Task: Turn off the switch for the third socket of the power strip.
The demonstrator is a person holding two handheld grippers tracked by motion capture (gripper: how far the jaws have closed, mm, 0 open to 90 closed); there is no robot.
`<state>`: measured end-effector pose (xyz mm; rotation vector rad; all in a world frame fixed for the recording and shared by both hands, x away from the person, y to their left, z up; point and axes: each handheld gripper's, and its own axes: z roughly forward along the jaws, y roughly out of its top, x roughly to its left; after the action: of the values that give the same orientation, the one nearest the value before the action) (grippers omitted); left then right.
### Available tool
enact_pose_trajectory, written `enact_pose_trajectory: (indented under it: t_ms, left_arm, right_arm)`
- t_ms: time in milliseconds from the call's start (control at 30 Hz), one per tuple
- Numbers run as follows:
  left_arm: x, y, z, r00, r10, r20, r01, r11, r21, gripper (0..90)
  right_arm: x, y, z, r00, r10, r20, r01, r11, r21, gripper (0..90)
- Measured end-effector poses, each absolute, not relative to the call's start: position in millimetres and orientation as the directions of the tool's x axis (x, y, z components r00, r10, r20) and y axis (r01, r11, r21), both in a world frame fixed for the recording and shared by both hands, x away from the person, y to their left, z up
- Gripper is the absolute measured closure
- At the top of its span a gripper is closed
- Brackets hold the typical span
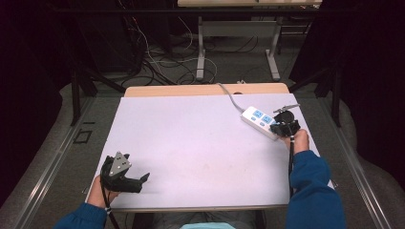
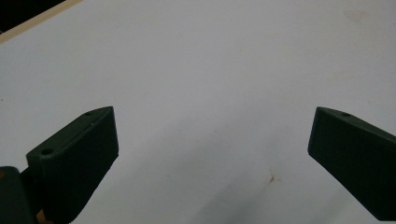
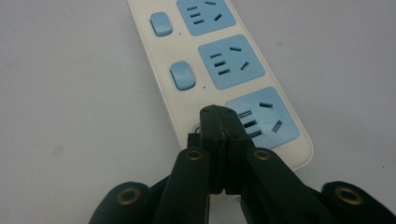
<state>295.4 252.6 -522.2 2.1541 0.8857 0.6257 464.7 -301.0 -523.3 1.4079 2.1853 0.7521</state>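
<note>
A white power strip with blue sockets lies at the table's right side, angled away to the left. My right gripper is at its near end. In the right gripper view the power strip runs up the frame, and my right gripper is shut, with nothing between its jaws. Its tips sit over the spot beside the nearest socket, in line with the blue switch; whether they touch is unclear. My left gripper rests open at the front left. My left gripper has bare white table between its jaws.
The strip's grey cable runs off the far edge of the white-covered table. Beyond the table are loose floor cables and the legs of another table. Dark curtains stand at both sides.
</note>
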Motion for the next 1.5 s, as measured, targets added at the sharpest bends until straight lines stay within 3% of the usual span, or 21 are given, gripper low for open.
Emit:
enact_pose_trajectory:
  t_ms: [1500]
  left_arm:
    - [295.0, 252.8, -521.8, 0.645, 0.746, 0.166, 0.397, -0.512, 0.762, 1.8]
  right_arm:
    - [463.6, -300.2, -523.4, -0.396, 0.915, -0.082, 0.676, 0.351, 0.648, 90.0]
